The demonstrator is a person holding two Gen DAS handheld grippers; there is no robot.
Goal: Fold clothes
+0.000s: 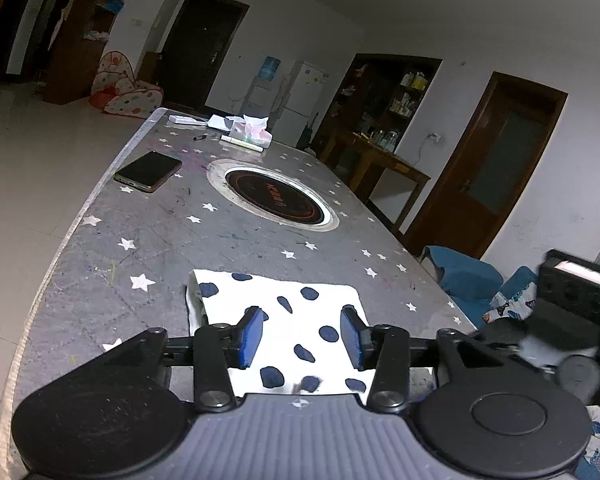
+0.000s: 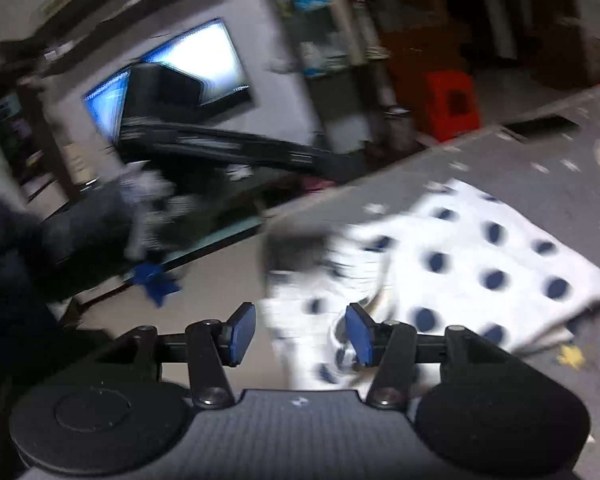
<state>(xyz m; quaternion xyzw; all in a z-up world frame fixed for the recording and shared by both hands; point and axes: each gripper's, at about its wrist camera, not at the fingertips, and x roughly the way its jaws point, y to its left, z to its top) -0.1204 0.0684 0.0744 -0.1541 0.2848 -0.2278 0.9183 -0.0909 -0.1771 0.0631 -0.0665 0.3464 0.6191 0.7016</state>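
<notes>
Your left hand-held gripper (image 1: 301, 336) is hovering over the near end of the counter (image 1: 160, 248), its blue pads (image 1: 251, 336) standing apart with nothing pinched between them. Below it, the folded white cloth with dark blue spots (image 1: 284, 320) is lying flat on the grey, star-printed counter near the front edge. Further along, a phone (image 1: 148, 171) is sitting near the left edge, a round black cooktop (image 1: 276, 198) is set into the middle, and a tissue pack (image 1: 252, 130) is resting at the far end.

Your right hand-held gripper (image 2: 300, 334) is also parted and gripping nothing. In this blurred right wrist view the spotted cloth (image 2: 480, 256) is lying on the counter (image 2: 560, 168), one rumpled part hanging beyond the edge beneath the pads (image 2: 242, 332).
</notes>
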